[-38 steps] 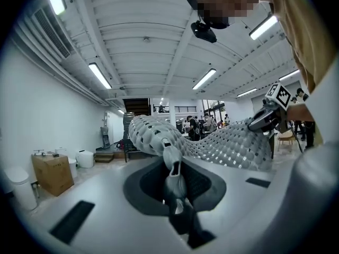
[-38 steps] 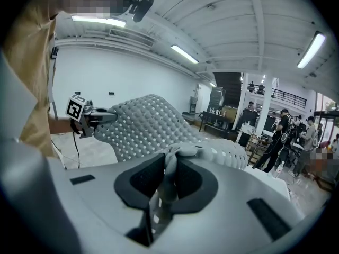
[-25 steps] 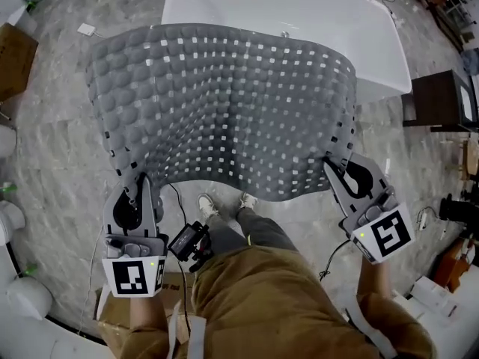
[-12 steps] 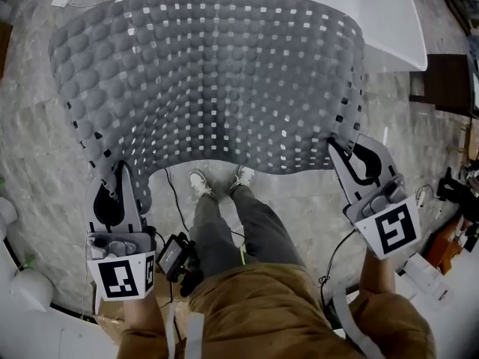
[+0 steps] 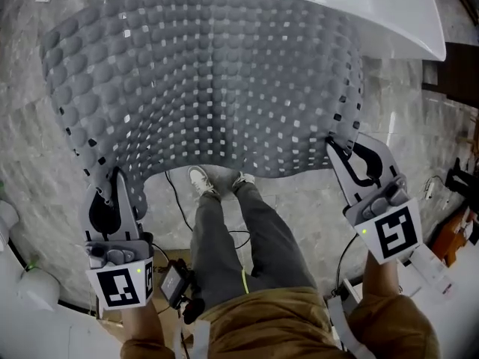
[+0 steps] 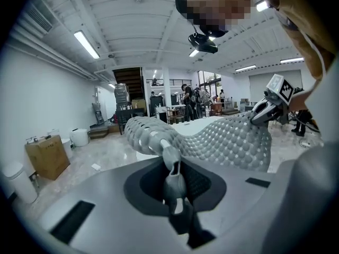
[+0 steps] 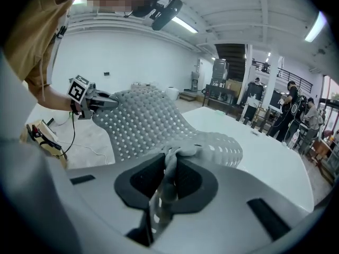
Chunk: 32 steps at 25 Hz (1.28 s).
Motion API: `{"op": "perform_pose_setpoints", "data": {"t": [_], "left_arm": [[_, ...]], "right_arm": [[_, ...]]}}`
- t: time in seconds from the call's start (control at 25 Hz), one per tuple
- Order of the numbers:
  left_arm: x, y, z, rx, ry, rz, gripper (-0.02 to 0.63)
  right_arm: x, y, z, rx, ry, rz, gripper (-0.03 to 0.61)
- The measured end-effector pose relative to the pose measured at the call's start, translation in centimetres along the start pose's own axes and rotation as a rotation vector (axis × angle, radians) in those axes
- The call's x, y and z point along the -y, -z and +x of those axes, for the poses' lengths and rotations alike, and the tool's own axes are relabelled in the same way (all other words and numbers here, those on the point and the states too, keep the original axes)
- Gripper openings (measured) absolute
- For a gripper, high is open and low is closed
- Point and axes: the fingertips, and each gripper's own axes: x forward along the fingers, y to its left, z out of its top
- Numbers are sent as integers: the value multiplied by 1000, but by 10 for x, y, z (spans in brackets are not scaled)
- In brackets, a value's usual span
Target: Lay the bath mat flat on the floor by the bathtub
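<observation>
Head view shows the bath mat (image 5: 209,88) stretched out in the air between the two tools, and compared with a second ago it sits further forward. Its far edge now covers much of the near side of the bathtub (image 5: 397,21), where before most of the tub showed beyond it, and it spreads wider to the left. The left hand-held gripper (image 5: 116,176) pinches the near left corner and the right hand-held gripper (image 5: 334,146) the near right corner; neither grip differs from the earlier pictures. In the left gripper view a fold of mat is squeezed between its jaws, and the right gripper view shows a bunched edge clamped the same way. The mat sags in the middle above the person's shoes (image 5: 200,179) and is not yet on the floor (image 5: 30,155). My reading is that the carry toward the tub is about done and lowering comes next; the far edge may catch on the tub rim unless it is drawn back a little
</observation>
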Motion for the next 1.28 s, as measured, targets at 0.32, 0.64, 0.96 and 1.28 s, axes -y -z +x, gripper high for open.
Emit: {"op": "perform_pose_setpoints", "data": {"t": [0.32,0.64,0.96,1.28], "left_arm": [[1,5,-2,-29,-3,-14,41],[4,-3,0,-22,1,8,41],[5,-2,0,-31,3,12,41],[8,-6,0,-36,11,51,41]], "right_arm": [[2,9,2,-39,21,-37,48],[0,2,1,-36,43,-34,48],[5,14,2,-58,69,-18,48],[4,17,4,-32,82,-32,48]]}}
